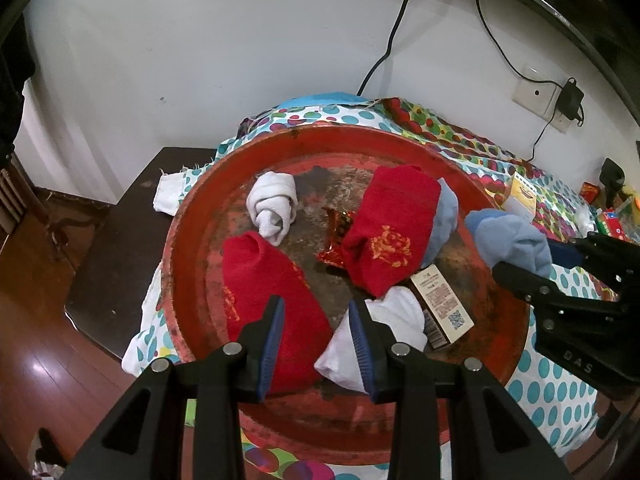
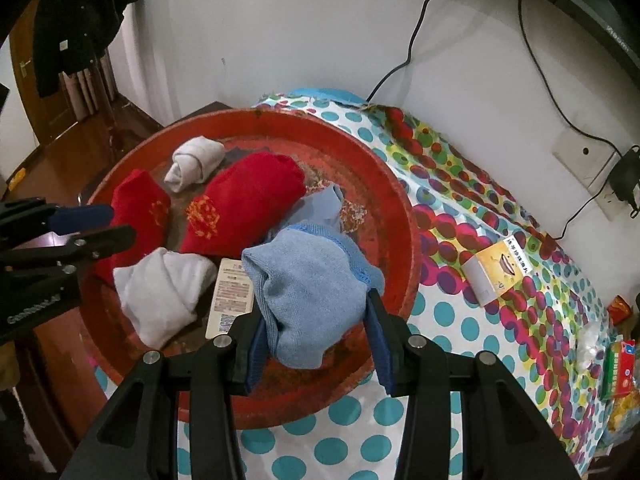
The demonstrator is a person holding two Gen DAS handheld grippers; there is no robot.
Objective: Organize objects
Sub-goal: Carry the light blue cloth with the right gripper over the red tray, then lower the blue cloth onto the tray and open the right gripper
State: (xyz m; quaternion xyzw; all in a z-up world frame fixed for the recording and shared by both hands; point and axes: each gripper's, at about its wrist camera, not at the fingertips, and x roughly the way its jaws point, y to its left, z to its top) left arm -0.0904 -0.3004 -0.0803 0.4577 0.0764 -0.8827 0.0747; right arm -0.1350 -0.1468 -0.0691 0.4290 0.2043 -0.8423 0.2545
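Observation:
A round red tray (image 1: 188, 240) (image 2: 404, 216) sits on a dotted cloth. In it lie two red socks (image 1: 276, 292) (image 1: 392, 224), two white rolled socks (image 1: 272, 204) (image 2: 160, 292), a light blue sock (image 2: 324, 208), a small printed box (image 1: 444, 304) and a red foil wrapper (image 1: 336, 236). My right gripper (image 2: 316, 312) (image 1: 528, 260) is shut on a light blue sock bundle (image 2: 312, 292) (image 1: 512, 240), held above the tray's near right part. My left gripper (image 1: 316, 320) (image 2: 120, 222) hangs open over the nearer red sock, gripping nothing.
A yellow box (image 2: 496, 276) lies on the dotted cloth (image 2: 460, 320) right of the tray. Snack packs (image 2: 618, 364) crowd the far right edge. A wall socket with a charger (image 1: 568, 96) and cables is behind. A dark side table (image 1: 120, 240) and wood floor lie to the left.

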